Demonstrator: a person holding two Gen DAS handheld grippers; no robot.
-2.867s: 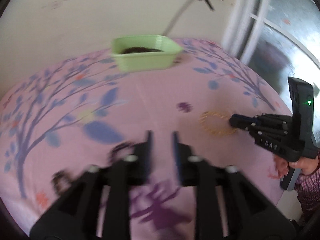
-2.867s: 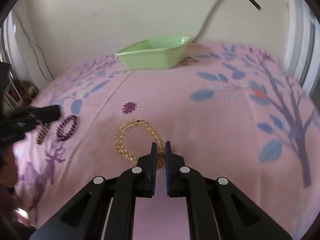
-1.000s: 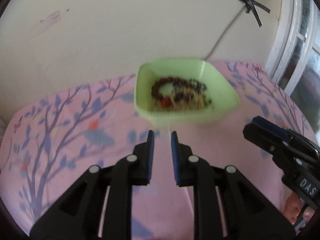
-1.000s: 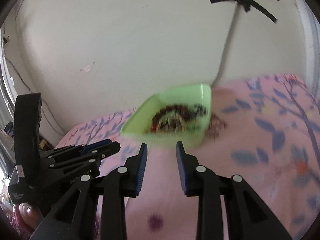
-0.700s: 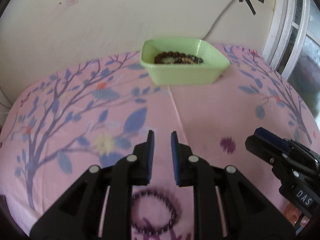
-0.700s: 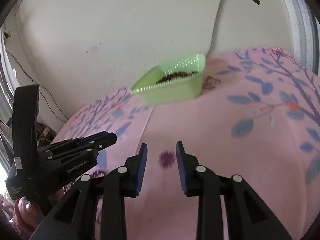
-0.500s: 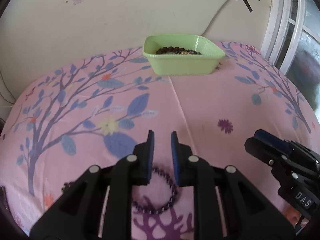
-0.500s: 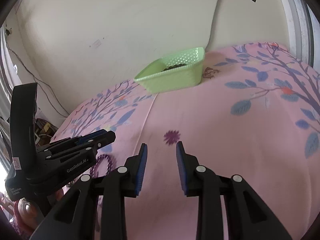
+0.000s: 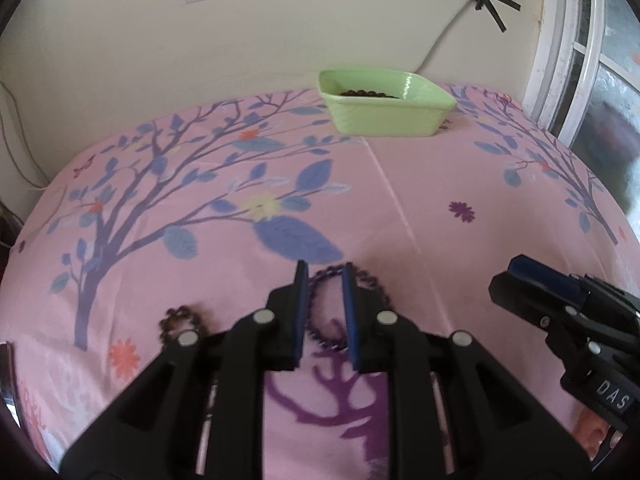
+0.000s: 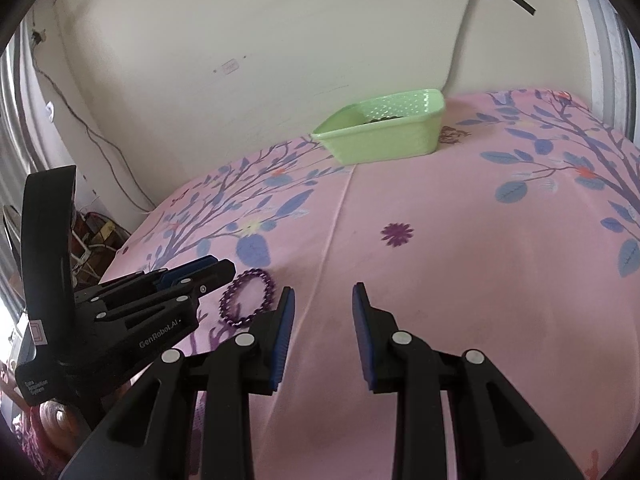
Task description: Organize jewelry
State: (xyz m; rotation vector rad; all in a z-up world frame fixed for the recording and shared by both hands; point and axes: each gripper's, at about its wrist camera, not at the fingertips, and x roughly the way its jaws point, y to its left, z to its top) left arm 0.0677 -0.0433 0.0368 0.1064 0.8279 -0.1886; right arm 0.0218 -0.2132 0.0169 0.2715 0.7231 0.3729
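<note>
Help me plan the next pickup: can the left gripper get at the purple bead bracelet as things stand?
Probably yes: the left gripper hangs over the purple bead bracelet, jaws slightly apart, with nothing lying between them.

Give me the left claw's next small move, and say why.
Probably lower and close on the purple bracelet. The left claw hangs over it with jaws slightly apart, part of the loop showing between them, nothing gripped; the green tray already holds other beads.

Purple bracelet (image 9: 326,304) partly behind left gripper (image 9: 323,274) fingers.

Purple bracelet (image 10: 247,298) lies beside left hand-held gripper (image 10: 224,269).
</note>
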